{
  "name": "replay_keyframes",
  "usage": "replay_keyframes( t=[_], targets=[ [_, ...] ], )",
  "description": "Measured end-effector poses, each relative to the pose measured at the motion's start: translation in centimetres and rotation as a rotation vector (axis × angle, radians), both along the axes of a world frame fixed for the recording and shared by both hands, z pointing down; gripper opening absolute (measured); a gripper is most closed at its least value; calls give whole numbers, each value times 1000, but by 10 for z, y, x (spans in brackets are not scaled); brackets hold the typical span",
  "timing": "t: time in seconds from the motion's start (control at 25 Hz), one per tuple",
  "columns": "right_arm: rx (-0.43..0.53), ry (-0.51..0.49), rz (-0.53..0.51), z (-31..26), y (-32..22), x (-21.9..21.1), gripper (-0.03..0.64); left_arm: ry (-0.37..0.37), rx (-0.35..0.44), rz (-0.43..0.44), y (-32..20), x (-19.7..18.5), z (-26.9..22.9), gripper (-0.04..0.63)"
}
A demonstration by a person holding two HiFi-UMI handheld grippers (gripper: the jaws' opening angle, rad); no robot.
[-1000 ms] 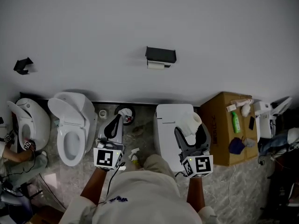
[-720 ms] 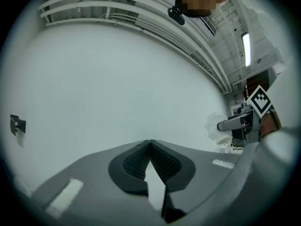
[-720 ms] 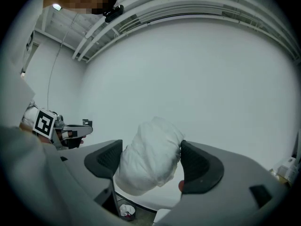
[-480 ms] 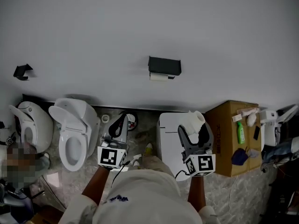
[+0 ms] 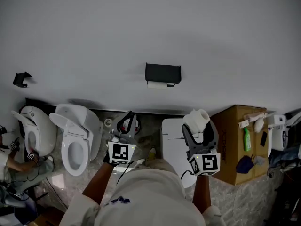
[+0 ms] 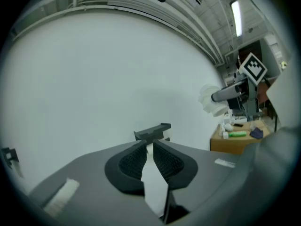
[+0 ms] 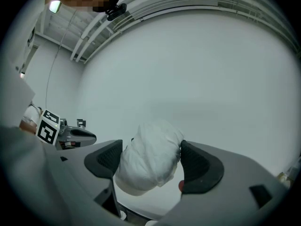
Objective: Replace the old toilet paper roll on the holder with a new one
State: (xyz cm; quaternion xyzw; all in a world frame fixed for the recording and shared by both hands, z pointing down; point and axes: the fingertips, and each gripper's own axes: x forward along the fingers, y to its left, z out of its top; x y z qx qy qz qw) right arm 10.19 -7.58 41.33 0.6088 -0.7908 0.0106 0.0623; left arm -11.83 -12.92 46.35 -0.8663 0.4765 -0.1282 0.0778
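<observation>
A black holder (image 5: 162, 73) hangs on the white wall, and the old roll (image 5: 160, 84) shows as a white strip under it. My right gripper (image 5: 201, 125) is shut on the new white toilet paper roll (image 5: 197, 119), below and right of the holder. In the right gripper view the roll (image 7: 149, 160) fills the gap between the pads. My left gripper (image 5: 127, 116) is below and left of the holder; its jaws have just been opening, stand a narrow slit apart (image 6: 149, 146) and hold nothing. The holder (image 6: 153, 132) lies straight beyond them.
Two white toilets (image 5: 75, 135) (image 5: 33, 126) stand at the left. A white closed unit (image 5: 175, 135) sits below the holder. At the right is a cardboard box (image 5: 231, 126) with a green bottle (image 5: 247, 139). A person crouches at the far left (image 5: 14, 161).
Both grippers have moved toward the wall, closer to the holder. The left gripper has rolled and its jaws have parted slightly. The right keeps the roll.
</observation>
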Motion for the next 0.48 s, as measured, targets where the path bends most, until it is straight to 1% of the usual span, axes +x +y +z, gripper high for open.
replay_keyframes(
  t=[0.12, 0.2, 0.36, 0.48],
  targets=[
    [-24, -69, 5, 10, -15, 9, 388, -150, 52, 19, -15, 19, 17, 73],
    [-26, -97, 3, 8, -21, 9, 388, -228, 95, 47, -22, 31, 19, 87],
    [-7, -43, -15, 4, -34, 10, 388, -312, 136, 70, -43, 51, 29, 123],
    [-4, -25, -5, 4, -41, 20, 388, -383, 135, 87, -64, 65, 48, 156]
  ],
)
